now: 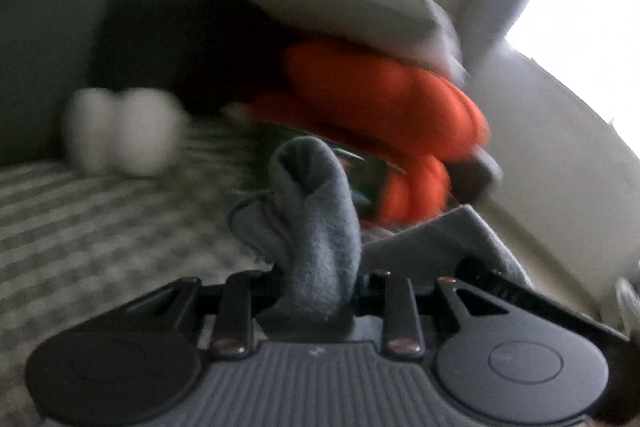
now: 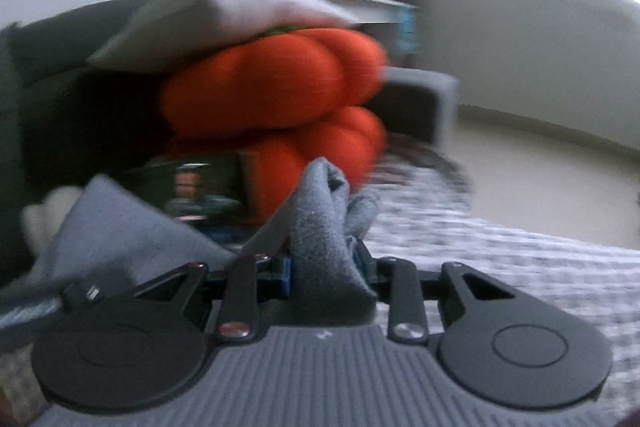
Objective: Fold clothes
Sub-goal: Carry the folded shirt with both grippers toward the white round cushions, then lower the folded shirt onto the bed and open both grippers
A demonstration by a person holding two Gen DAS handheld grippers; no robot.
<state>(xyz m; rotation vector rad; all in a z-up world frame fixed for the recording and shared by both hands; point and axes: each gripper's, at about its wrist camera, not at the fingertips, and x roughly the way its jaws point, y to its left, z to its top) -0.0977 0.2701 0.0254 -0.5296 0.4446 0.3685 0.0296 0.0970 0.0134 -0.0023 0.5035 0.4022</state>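
Grey fleecy garment (image 1: 316, 227), bunched, pinched in both claws

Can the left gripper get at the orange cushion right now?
Probably not: the left gripper is shut on bunched grey cloth, so it is occupied, though the orange cushion lies ahead.

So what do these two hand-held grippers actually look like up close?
Both look alike. Each hand-held gripper, left and right, has a grey ribbed body with a round black disc on either side. Black link bars, pinned with shiny metal screws, run forward from it to the two fingers. The right one shows a small blue part near the finger base. No cables or sleeves are in view.
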